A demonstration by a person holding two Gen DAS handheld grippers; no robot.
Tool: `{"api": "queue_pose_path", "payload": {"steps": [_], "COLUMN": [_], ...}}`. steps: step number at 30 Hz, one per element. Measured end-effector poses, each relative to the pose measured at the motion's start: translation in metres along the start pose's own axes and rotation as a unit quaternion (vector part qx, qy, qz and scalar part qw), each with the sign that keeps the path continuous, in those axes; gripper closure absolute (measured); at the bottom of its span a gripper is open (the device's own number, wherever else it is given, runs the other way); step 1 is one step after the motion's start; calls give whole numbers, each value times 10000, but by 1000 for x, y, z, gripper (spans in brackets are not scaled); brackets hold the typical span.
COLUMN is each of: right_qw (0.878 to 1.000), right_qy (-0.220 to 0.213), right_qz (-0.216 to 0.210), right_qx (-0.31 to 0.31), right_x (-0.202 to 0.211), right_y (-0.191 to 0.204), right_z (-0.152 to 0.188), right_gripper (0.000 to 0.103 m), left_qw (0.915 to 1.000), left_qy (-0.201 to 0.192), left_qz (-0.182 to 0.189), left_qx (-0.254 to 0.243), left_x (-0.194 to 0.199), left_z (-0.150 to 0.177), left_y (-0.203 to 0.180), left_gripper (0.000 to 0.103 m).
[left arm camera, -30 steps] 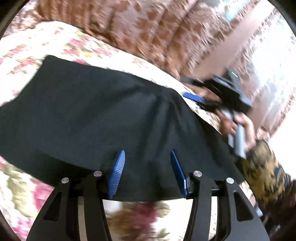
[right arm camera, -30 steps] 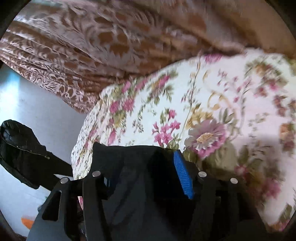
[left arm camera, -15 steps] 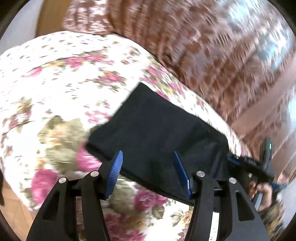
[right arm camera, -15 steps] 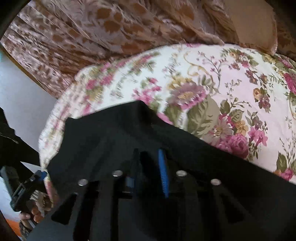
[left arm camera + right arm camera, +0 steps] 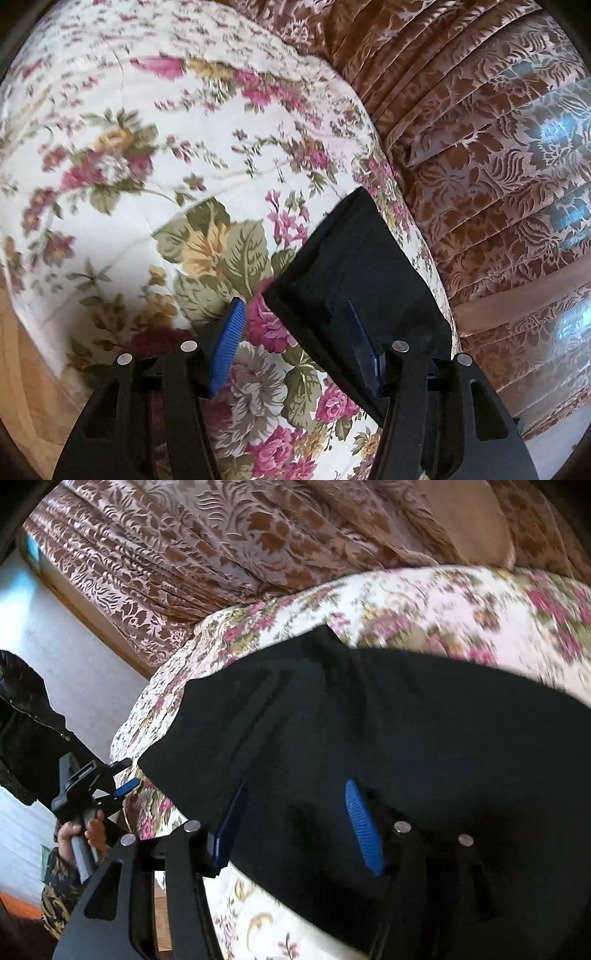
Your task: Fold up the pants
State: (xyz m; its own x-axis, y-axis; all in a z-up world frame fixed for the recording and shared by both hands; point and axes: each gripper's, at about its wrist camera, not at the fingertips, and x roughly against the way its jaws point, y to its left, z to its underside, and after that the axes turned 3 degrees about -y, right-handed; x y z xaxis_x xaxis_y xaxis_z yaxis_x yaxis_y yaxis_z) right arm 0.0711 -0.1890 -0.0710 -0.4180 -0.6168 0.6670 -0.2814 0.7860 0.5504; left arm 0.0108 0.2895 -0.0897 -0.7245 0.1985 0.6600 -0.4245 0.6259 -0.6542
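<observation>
The black pants (image 5: 354, 280) lie flat on the floral bedspread (image 5: 140, 206), a folded corner pointing away from me. My left gripper (image 5: 295, 343) hangs open over the near left corner of the cloth. Its right finger (image 5: 364, 350) overlaps the fabric and pinches nothing. In the right wrist view the pants (image 5: 388, 720) fill the middle. My right gripper (image 5: 295, 825) hovers over them with its jaws opening, the cloth lying below the blue pads (image 5: 364, 829) and not pressed. The left gripper (image 5: 125, 775) shows there too, at the bed's left edge, held by a hand (image 5: 79, 830).
A brown patterned curtain (image 5: 498, 166) hangs close behind the bed, also seen as the curtain (image 5: 221, 542) in the right wrist view. A dark jacket (image 5: 26, 731) hangs at the left by a white wall. Wooden floor (image 5: 22, 369) shows beside the bed.
The right gripper, closed on the black fabric half a second ago, has opened wide and let it go. The left gripper has swung left and rolled, so the pants now sit at its right.
</observation>
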Motion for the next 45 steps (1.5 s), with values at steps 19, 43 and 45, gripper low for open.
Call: {"api": "queue_pose_path", "payload": {"steps": [19, 43, 45], "right_qw": [9984, 9197, 8867], "right_qy": [113, -2211, -2574], "right_qz": [496, 1428, 1616], "right_qx": [261, -2913, -3484], "right_x": [-1, 232, 264], "right_y": [-1, -184, -213], "right_z": [40, 111, 135], "right_gripper": [40, 36, 44], "left_qw": [9866, 8923, 8868], "left_qy": [-63, 755, 850], "left_qz": [-1102, 308, 284], "left_qx": [-1197, -4441, -4534], "left_x": [-36, -80, -86], "left_z": [6, 201, 212], "left_y": [-22, -205, -207], "left_gripper": [86, 50, 50]}}
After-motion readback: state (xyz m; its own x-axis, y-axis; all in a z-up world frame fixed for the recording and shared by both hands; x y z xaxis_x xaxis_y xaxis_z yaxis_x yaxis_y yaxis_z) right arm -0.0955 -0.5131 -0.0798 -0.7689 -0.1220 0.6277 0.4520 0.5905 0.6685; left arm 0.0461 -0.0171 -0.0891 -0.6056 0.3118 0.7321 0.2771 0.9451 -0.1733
